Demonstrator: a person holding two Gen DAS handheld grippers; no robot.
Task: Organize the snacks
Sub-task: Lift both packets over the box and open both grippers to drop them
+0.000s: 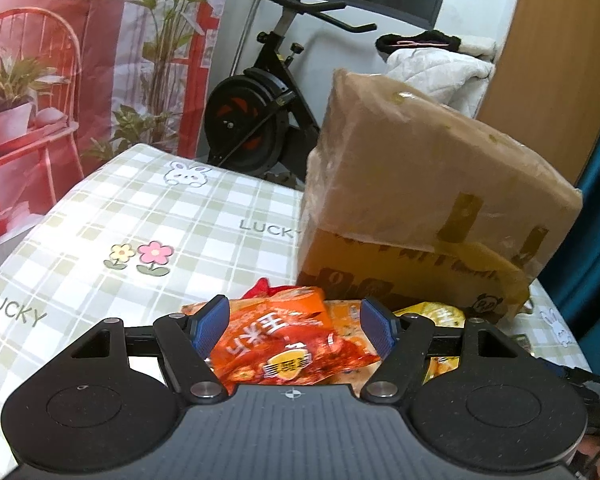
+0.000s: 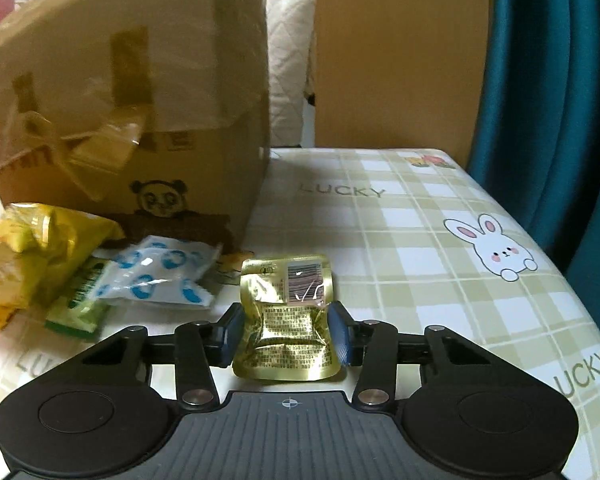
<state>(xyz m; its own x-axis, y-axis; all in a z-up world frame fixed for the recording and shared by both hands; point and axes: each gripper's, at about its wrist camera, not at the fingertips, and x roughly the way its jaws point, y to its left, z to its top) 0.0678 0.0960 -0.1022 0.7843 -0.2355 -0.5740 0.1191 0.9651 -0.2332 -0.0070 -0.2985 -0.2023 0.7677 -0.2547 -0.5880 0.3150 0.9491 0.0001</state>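
An orange snack bag (image 1: 276,332) with red print sits between the blue pads of my left gripper (image 1: 294,326), which is shut on it, both pads touching its sides. More snack packs lie under and behind it, among them a yellow bag (image 1: 436,314). My right gripper (image 2: 287,334) is shut on a small gold foil packet (image 2: 288,300), which is creased between the pads and rests on the checked tablecloth (image 2: 420,240). To its left lie a blue-and-white packet (image 2: 160,276), a green packet (image 2: 80,304) and a yellow bag (image 2: 32,256).
A large taped cardboard box (image 1: 420,184) stands on the table just behind the snacks, its panda-printed side (image 2: 160,200) facing me. Beyond the table are an exercise bike (image 1: 260,112), a wooden panel (image 2: 396,60) and a teal curtain (image 2: 540,100). The table's right edge curves close by.
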